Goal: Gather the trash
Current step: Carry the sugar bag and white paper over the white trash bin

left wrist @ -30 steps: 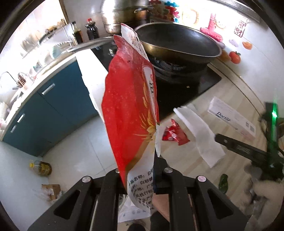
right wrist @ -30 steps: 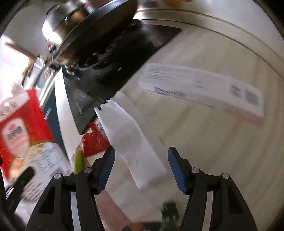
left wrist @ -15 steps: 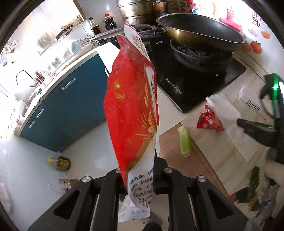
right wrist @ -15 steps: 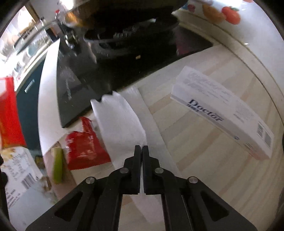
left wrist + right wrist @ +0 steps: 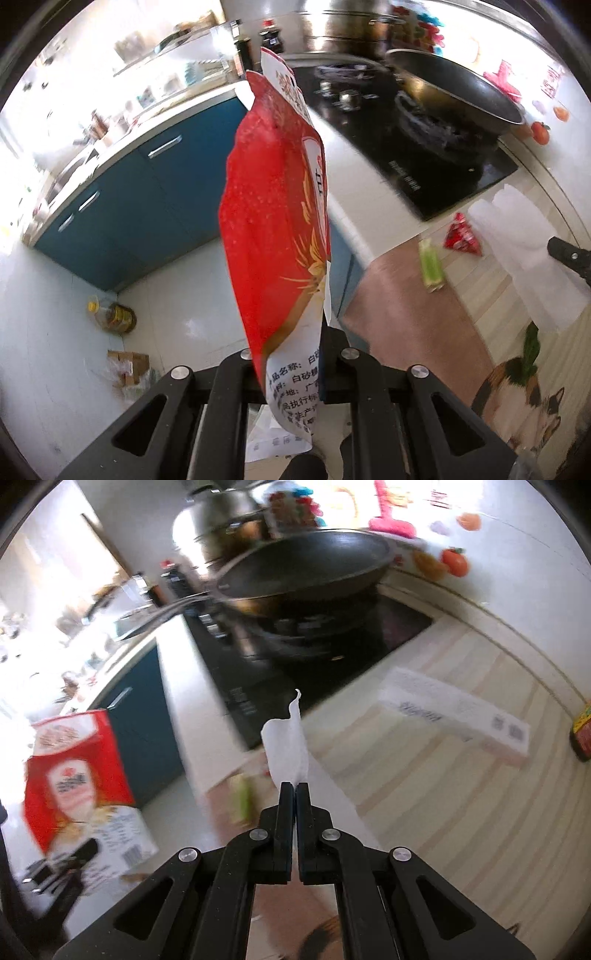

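Both grippers hold trash above the desk.

The left gripper [image 5: 291, 365] points down, its jaws clamped on a big red bag [image 5: 277, 229] standing up over the floor. The right gripper [image 5: 295, 794] tilts down, jaws pinched shut on a white paper towel [image 5: 288, 749]. On the desk [image 5: 424, 794] lie a white box [image 5: 458, 716], a small red wrapper [image 5: 461, 236] and a green stalk [image 5: 432, 266], near the black pan [image 5: 306, 572].

Left tool [image 5: 291, 354] clamped shut; right tool [image 5: 294, 786] pinched shut.
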A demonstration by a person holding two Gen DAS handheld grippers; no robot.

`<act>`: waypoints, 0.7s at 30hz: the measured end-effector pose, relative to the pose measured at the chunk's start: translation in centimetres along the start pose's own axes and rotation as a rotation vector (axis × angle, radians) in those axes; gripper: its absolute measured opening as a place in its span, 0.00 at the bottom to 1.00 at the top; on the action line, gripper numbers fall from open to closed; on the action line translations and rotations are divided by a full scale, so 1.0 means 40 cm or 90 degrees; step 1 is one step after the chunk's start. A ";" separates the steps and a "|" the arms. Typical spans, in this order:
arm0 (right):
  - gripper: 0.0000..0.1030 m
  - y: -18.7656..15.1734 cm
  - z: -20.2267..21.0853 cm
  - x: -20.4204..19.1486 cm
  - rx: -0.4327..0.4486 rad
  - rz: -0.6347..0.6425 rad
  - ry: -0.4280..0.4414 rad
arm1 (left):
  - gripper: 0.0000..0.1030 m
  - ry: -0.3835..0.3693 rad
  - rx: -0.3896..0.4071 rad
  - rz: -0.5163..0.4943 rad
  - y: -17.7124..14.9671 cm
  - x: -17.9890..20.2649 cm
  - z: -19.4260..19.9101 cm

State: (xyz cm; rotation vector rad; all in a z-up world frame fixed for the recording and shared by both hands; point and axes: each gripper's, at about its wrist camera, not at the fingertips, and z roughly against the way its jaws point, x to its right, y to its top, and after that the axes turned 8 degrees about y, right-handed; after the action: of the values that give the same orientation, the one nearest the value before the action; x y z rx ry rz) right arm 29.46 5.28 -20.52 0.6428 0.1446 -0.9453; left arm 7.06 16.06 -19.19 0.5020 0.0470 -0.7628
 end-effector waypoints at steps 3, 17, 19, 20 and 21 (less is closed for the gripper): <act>0.01 -0.039 -0.003 -0.092 -0.017 0.013 0.043 | 0.09 0.008 -0.016 0.017 -0.041 -0.064 -0.015; 0.01 -0.323 -0.335 -0.421 -0.199 0.111 0.120 | 0.09 0.047 -0.161 0.158 -0.289 -0.350 -0.232; 0.01 -0.370 -0.398 -0.444 -0.223 0.124 0.116 | 0.09 0.046 -0.186 0.169 -0.329 -0.368 -0.293; 0.01 -0.394 -0.427 -0.451 -0.234 0.129 0.114 | 0.09 0.045 -0.195 0.172 -0.345 -0.376 -0.318; 0.01 -0.424 -0.463 -0.459 -0.248 0.138 0.111 | 0.09 0.042 -0.206 0.177 -0.365 -0.380 -0.353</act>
State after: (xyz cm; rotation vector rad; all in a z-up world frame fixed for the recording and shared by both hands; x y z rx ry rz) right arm 8.10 21.82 -35.97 0.3685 0.3959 -0.6280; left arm -11.85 23.39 -34.39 0.2183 0.1569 -0.4540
